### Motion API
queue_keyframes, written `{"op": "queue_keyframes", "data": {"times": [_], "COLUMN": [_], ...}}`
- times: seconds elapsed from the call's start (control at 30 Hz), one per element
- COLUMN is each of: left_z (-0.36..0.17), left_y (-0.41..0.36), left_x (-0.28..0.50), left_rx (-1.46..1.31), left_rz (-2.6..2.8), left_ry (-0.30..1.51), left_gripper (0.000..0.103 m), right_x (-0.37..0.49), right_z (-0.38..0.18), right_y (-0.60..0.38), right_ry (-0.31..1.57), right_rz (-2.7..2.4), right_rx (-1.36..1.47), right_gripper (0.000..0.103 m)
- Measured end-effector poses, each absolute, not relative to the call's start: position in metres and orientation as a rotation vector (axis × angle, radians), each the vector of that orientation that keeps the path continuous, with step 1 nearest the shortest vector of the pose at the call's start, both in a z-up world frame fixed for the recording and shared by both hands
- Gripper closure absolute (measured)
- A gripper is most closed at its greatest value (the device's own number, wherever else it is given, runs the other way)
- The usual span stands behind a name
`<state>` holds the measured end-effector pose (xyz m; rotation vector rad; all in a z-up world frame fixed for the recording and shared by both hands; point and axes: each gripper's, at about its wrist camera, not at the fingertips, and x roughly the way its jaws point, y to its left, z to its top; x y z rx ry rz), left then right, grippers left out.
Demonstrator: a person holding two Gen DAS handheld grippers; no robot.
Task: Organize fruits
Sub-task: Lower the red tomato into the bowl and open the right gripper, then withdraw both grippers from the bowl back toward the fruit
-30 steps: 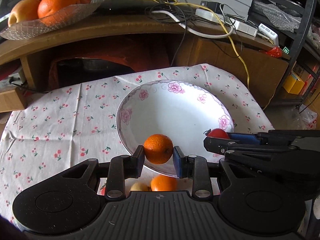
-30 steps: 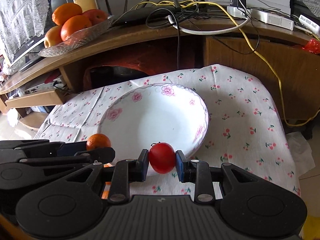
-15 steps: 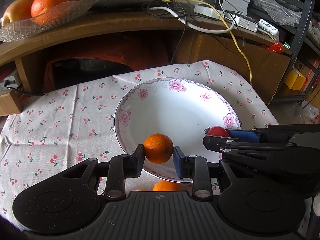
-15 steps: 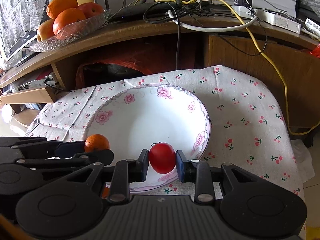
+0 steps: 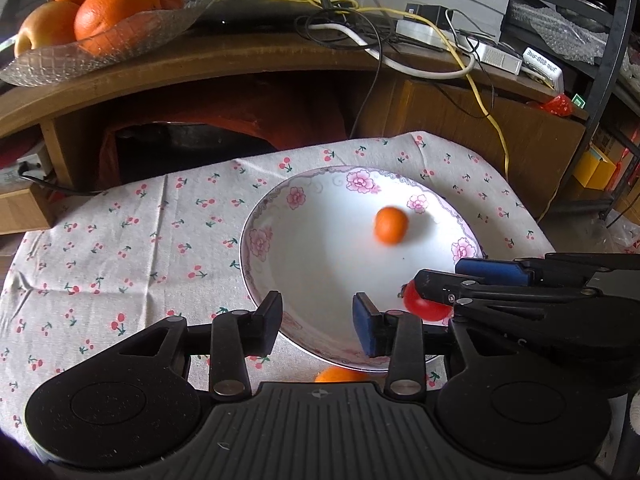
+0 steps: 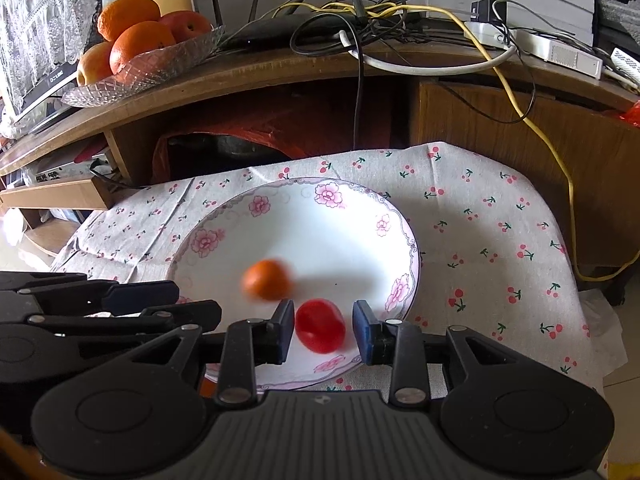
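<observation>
Orange and red fruit loose over the flowered plate, both grippers spread

Black left gripper has its jaws wide with nothing between them, sitting over the near rim of the plate; right gripper is spread too, and the red fruit sits blurry in the gap, can't tell if either pad touches it; small orange is blurred inside the plate, further in; another orange peeks out just under the near rim; cherry-print cloth underneath; way back, a glass fruit bowl on the wooden shelf.
</observation>
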<state>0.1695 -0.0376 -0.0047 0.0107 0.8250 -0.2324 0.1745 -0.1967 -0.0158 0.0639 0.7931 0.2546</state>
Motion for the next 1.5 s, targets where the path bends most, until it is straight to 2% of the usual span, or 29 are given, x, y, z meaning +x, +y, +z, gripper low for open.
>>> {"op": "queue_keyframes", "data": {"times": [0.4,1.5], "left_z": [0.013,0.036], "left_y": [-0.036,-0.014], "left_x": [0.157,0.098], "left_rx": [0.031,0.046], "left_rz": [-0.232,-0.225], "left_ry": [0.795,0.796], "left_gripper": [0.048,0.045], "right_x": [0.162,0.097], "right_z": [0.001,0.031], "right_y": [-0.199,-0.194], "right_ry": [0.754,0.749], "right_rz": [0.247,0.290], "right_rx": [0.068,0.046], "right_gripper": [0.070,0.068]}}
